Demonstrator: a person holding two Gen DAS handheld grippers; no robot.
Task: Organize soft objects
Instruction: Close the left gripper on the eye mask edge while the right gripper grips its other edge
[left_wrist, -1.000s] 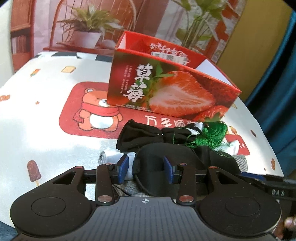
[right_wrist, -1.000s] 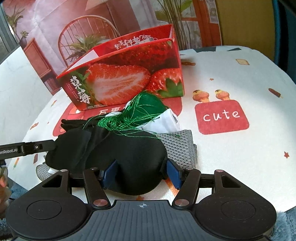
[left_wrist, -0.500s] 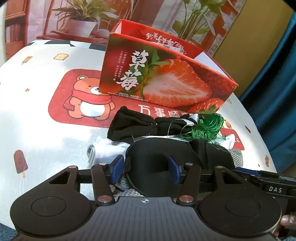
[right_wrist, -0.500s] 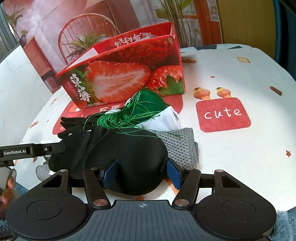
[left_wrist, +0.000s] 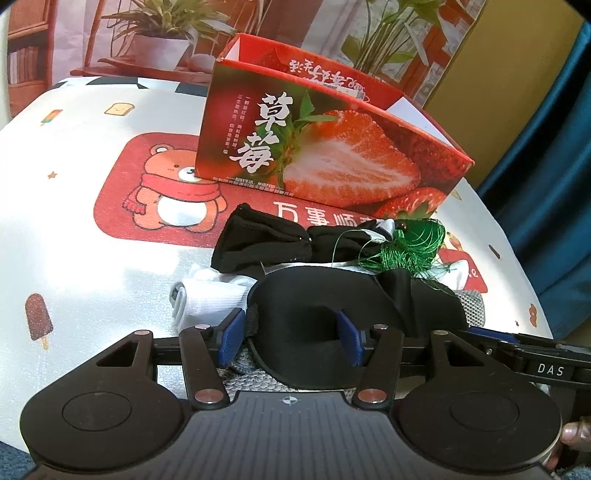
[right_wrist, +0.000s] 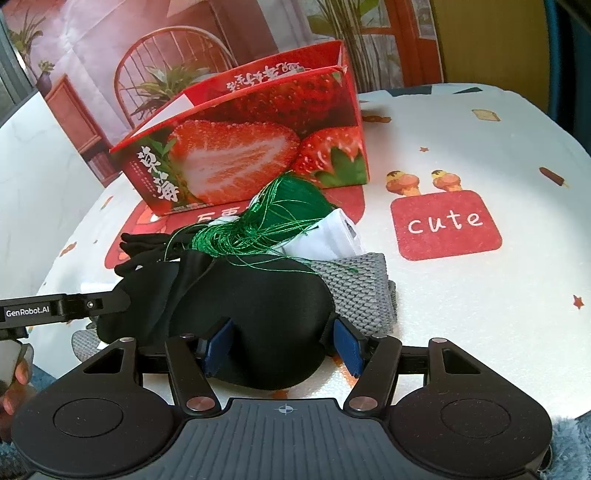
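A black eye mask (left_wrist: 325, 295) (right_wrist: 258, 310) lies at the front of a pile of soft things. My left gripper (left_wrist: 290, 332) is open, its blue pads either side of the mask's left end. My right gripper (right_wrist: 280, 343) is open around the mask's right end. Behind the mask lie a green thread tassel (left_wrist: 410, 243) (right_wrist: 273, 221), a black cloth (left_wrist: 258, 240), white socks (left_wrist: 210, 295) (right_wrist: 332, 236) and a grey knitted cloth (right_wrist: 358, 288). An open red strawberry box (left_wrist: 325, 155) (right_wrist: 251, 147) stands behind the pile.
The table carries a white cloth with a red bear patch (left_wrist: 155, 188) and a red "cute" patch (right_wrist: 447, 225). Blue curtain (left_wrist: 554, 147) hangs at the right of the left wrist view. The table's front edge is close under both grippers.
Both grippers stay around the mask ends. The left gripper's jaws have opened wider. The pile and box have not moved.
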